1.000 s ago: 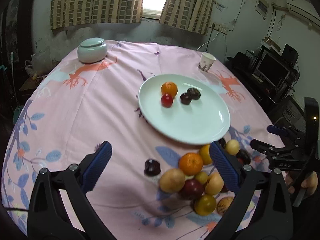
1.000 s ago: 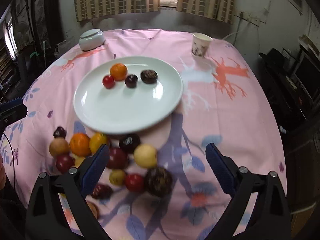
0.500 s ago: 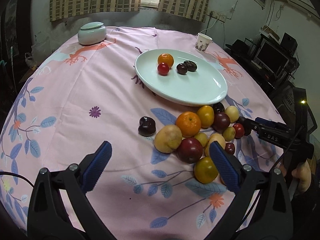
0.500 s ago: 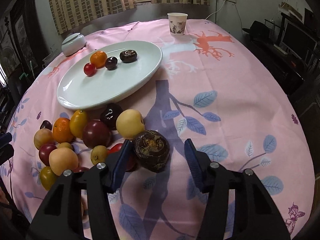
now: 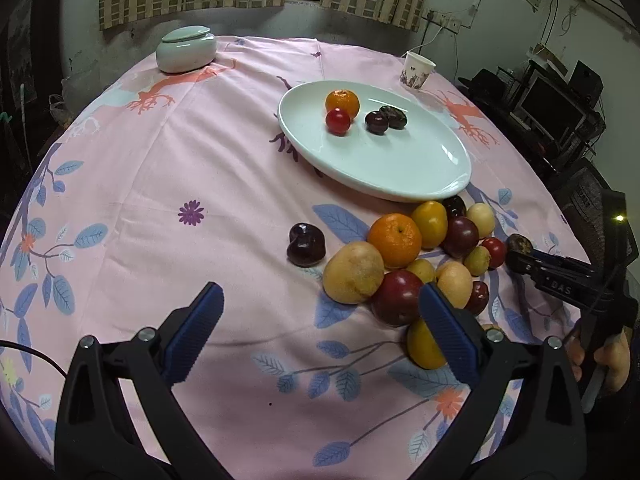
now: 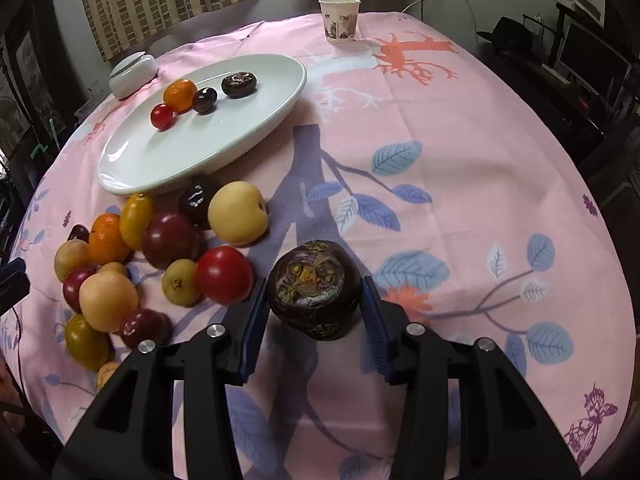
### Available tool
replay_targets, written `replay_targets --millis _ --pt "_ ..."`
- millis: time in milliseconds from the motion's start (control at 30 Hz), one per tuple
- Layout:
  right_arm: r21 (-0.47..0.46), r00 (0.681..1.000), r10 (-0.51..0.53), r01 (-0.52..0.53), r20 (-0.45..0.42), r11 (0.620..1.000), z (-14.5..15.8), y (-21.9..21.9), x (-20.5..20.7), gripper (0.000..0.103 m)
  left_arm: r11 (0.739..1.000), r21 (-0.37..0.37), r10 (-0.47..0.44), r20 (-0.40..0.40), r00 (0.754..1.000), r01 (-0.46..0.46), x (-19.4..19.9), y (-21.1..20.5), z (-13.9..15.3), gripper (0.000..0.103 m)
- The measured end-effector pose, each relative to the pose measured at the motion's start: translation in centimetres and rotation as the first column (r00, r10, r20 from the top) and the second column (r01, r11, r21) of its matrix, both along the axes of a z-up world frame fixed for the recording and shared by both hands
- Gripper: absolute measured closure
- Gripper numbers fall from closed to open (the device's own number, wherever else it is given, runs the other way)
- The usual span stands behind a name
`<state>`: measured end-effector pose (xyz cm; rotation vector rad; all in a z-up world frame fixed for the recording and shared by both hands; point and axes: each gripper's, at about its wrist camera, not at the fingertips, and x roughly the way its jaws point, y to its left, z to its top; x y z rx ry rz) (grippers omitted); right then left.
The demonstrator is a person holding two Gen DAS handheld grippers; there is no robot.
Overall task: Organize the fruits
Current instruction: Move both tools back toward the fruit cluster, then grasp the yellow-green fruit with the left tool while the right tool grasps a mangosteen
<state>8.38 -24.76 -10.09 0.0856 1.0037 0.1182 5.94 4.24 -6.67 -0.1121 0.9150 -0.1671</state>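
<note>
A white plate (image 5: 380,160) holds an orange, a red tomato and two dark fruits. In front of it a pile of fruits (image 5: 394,240) lies on the pink cloth. In the right wrist view a dark round fruit (image 6: 314,280) with a patterned top rests on the cloth at the pile's right end. My right gripper (image 6: 314,292) is closing its jaws on it, with the blue pads against both its sides. From the left wrist view the right gripper (image 5: 520,256) comes in from the right edge. My left gripper (image 5: 320,300) hangs open over bare cloth, with the pile by its right finger.
A paper cup (image 5: 417,70) stands beyond the plate, and a lidded ceramic jar (image 5: 186,49) sits at the far left. A lone dark fruit (image 5: 306,244) lies left of the pile. A person's hand (image 5: 608,360) holds the right gripper. Monitors and shelves stand right of the table.
Both grippers have sunk closer to the table. The right jaws, wide apart a second ago, have narrowed around the dark round fruit. The left jaws stay wide.
</note>
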Motion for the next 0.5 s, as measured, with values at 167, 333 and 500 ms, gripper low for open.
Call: replay_targets --millis 167,333,500 --pt "-0.005 1.0 0.007 -0.007 0.009 1.0 1.0 -0.3 -2.2 0.057 0.998 -0.005 -0.055 -0.06 0.997 0.055 -0.8 -1.3 -0.9 0.003" --pt "0.023 1.0 0.021 -0.021 0.008 1.0 1.2 -0.8 -3.0 0.057 0.991 0.02 -0.131 -0.103 0.986 0.133 -1.9 -4.3 -2.1 0.003" --pt "0.044 0.999 0.043 -0.044 0.019 0.998 1.5 -1.0 -3.9 0.057 0.99 0.023 -0.131 -0.138 0.982 0.136 -1.2 -6.4 -3.7 0.005"
